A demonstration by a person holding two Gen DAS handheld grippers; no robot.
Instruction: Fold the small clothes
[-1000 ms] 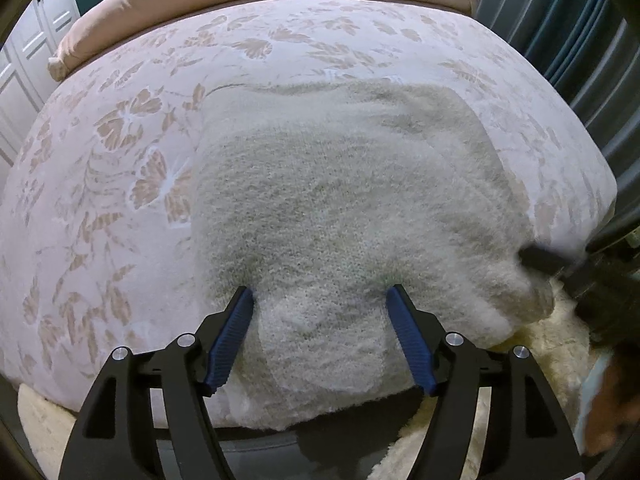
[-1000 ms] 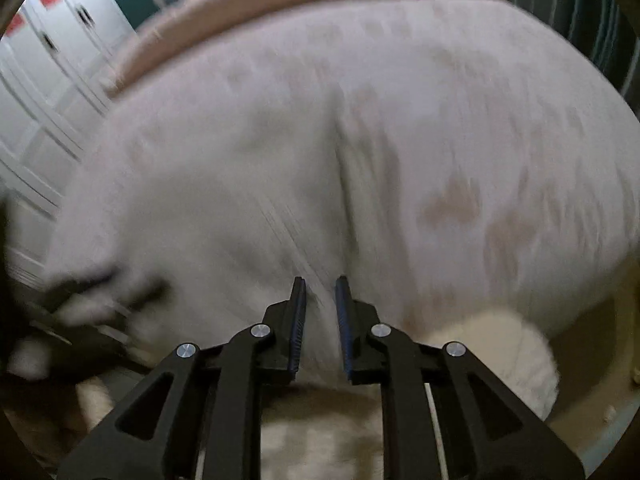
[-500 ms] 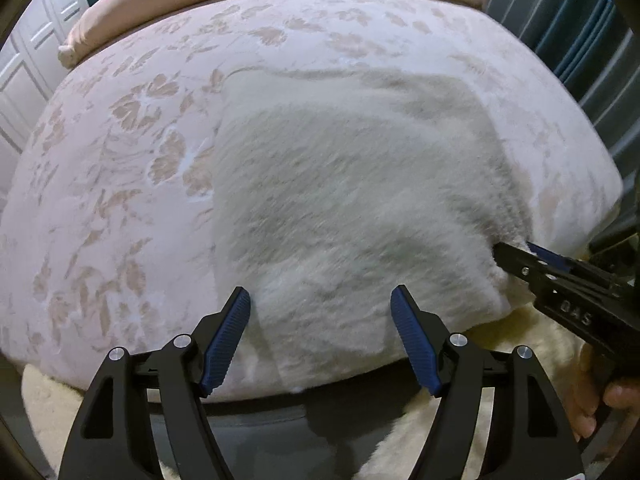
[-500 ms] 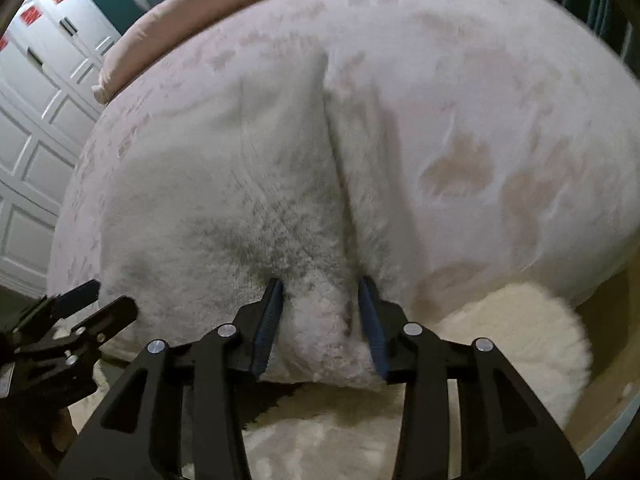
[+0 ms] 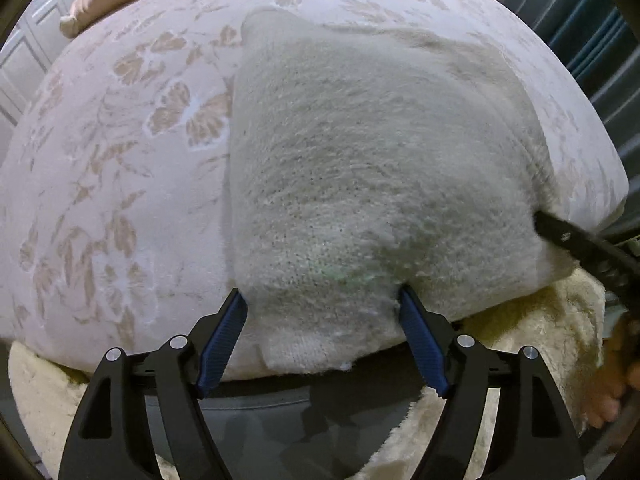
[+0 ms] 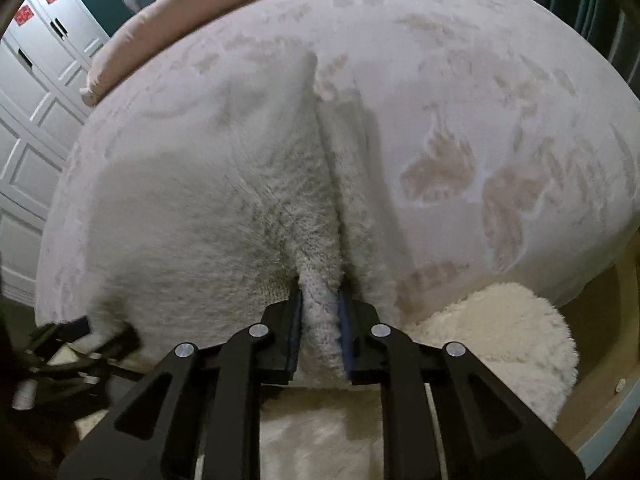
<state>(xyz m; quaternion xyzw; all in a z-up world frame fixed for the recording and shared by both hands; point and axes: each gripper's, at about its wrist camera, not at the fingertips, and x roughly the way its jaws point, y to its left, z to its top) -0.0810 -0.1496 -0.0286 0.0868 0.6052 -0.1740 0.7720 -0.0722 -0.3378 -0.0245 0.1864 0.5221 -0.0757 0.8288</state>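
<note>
Blue-padded jaws of the right gripper (image 6: 319,308) are closing on a pinched ridge of the fuzzy cream knit garment (image 5: 372,168) at lower centre, likely to lift that edge for a fold. Left gripper (image 5: 322,312), jaws opening, straddles the near hem. Garment lies flat on the floral bedspread (image 5: 120,152), centre frame.

Setting: a home bedroom. Indicators: a bed (image 5: 120,200) covered by a floral-pattern spread, a pink pillow (image 6: 132,52) at its far end, white panelled cupboard doors (image 6: 28,128), a fluffy cream rug (image 6: 500,344) on the floor, and teal curtains (image 5: 592,32).
</note>
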